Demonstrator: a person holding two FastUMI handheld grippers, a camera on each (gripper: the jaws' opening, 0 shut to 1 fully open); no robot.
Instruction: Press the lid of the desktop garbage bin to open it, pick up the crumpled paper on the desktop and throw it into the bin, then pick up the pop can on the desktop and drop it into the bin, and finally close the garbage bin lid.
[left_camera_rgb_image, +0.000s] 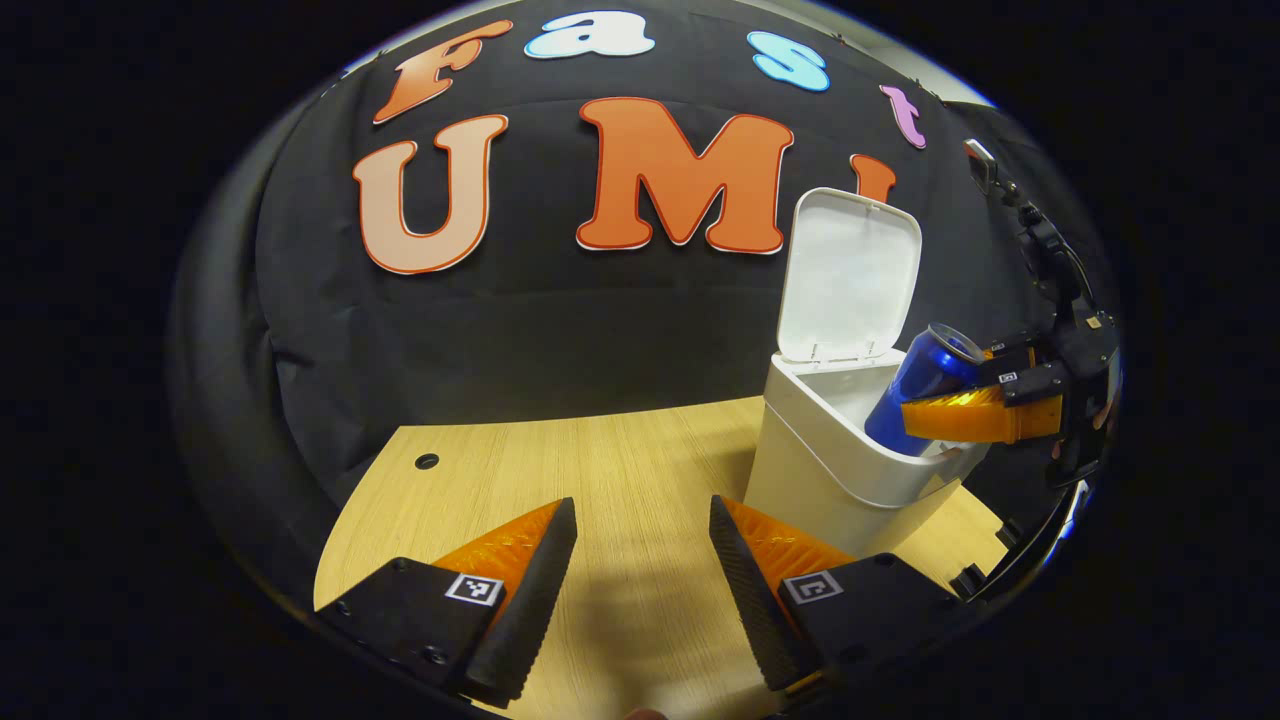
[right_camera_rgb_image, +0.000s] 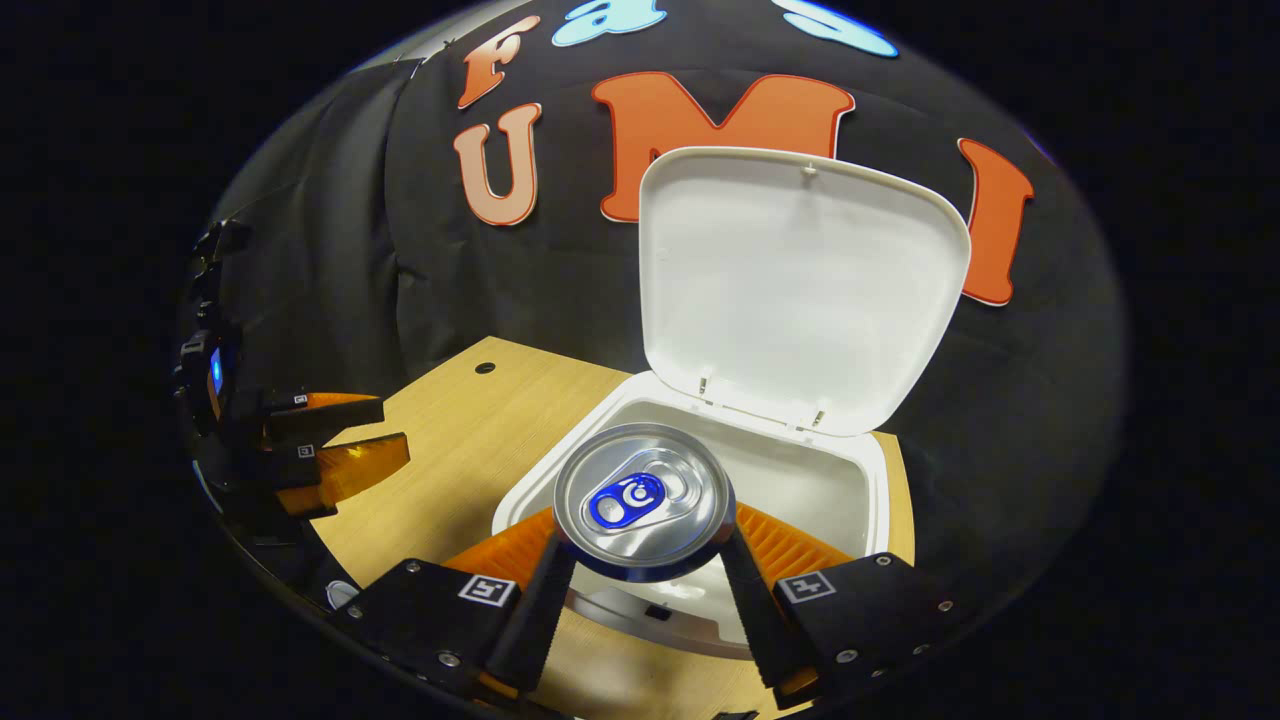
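A: Where's the pop can (right_camera_rgb_image: 643, 505)?
B: Pinched between the right gripper (right_camera_rgb_image: 645, 590) jaws, above the bin (right_camera_rgb_image: 850, 500), lid (right_camera_rgb_image: 800, 280) up.
A: Left gripper (left_camera_rgb_image: 640, 570)?
B: Jaws wide apart, holding nothing. Dropping the can and closing remain.

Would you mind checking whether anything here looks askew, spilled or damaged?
Nothing stands out. The bin lid stands open, the right gripper holds the blue pop can tilted over the white bin, as the task needs, and the left gripper is open above the desktop.
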